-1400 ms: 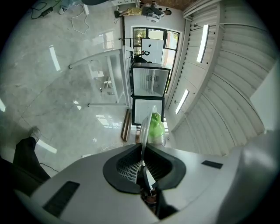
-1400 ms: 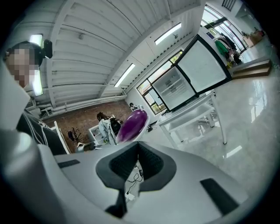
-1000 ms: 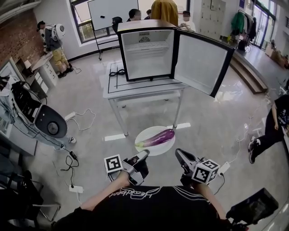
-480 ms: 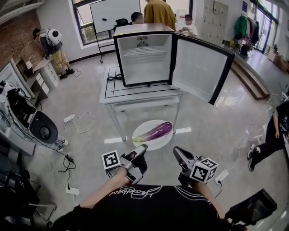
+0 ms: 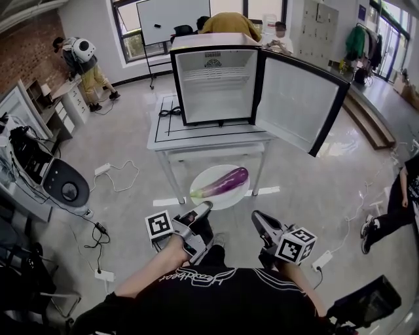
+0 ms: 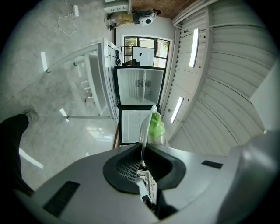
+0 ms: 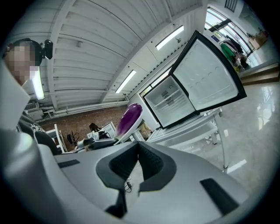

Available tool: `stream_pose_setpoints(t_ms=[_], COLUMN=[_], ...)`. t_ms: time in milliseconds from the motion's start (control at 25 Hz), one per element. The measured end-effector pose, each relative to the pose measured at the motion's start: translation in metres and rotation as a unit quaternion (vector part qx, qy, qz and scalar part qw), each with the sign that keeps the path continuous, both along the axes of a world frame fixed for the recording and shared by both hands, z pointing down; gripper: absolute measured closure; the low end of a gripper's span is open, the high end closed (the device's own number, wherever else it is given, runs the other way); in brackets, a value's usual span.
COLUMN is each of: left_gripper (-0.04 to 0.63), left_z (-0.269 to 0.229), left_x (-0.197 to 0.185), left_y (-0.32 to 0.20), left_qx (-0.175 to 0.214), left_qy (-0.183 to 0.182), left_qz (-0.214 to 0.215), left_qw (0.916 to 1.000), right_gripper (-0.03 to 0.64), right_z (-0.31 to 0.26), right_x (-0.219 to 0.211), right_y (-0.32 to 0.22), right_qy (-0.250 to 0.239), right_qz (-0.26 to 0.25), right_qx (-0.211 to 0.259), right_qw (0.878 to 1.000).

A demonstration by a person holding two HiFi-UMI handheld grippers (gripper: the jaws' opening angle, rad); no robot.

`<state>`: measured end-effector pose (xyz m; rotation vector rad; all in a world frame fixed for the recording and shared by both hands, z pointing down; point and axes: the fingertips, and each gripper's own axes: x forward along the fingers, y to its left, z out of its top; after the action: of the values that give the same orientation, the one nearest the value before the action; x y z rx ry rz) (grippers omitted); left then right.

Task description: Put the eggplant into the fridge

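Note:
A purple eggplant (image 5: 224,181) with a green stem lies on a white plate (image 5: 205,178). My left gripper (image 5: 205,209) is shut on the plate's near rim and holds it above the floor, in front of the white table (image 5: 196,136). In the left gripper view the plate (image 6: 146,127) shows edge-on between the jaws (image 6: 141,158), with the green stem (image 6: 156,127) beside it. My right gripper (image 5: 256,218) hangs shut and empty to the right of the plate. In the right gripper view (image 7: 137,149) the eggplant (image 7: 128,118) lies up and to the left. The mini fridge (image 5: 213,88) on the table stands empty, its door (image 5: 298,99) swung open to the right.
Cables and a power strip (image 5: 108,169) lie on the floor to the left, beside a grey machine (image 5: 65,185). Several people are behind the fridge, and one person (image 5: 400,203) stands at the right edge. A whiteboard (image 5: 169,18) stands at the back.
Both grippers have moved forward toward the table. The plate with the eggplant has gone along in the left gripper and sits closer to the table's front edge.

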<state>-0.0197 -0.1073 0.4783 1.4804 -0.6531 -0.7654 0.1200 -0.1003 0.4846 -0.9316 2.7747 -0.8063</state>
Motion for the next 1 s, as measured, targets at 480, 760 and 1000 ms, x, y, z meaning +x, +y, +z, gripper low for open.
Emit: stream_pose_setpoints(t_ms=[480,760,1000], left_gripper=[0.569,0.569,0.569], left_z=[0.005,-0.007,-0.025], left_x=[-0.019,-0.032,-0.051], left_y=[-0.101,-0.186,-0.265], left_qx=[0.003,0.004,0.014], left_qy=[-0.004,-0.009,-0.018], left_qz=[-0.016,-0.016,-0.028], left_qw=[0.9999,0.9998,0.9994], right_gripper=[0.609,0.609,0.609], right_z=[0.008,-0.002,-0.008], right_x=[-0.011,-0.022,-0.036], right_y=[-0.092,-0.166,-0.231], right_qy=[0.057,0.044,0.052], right_qz=[-0.003,-0.001,-0.002], right_qx=[0.015,-0.004,-0.004], right_qw=[0.998,0.999,0.999])
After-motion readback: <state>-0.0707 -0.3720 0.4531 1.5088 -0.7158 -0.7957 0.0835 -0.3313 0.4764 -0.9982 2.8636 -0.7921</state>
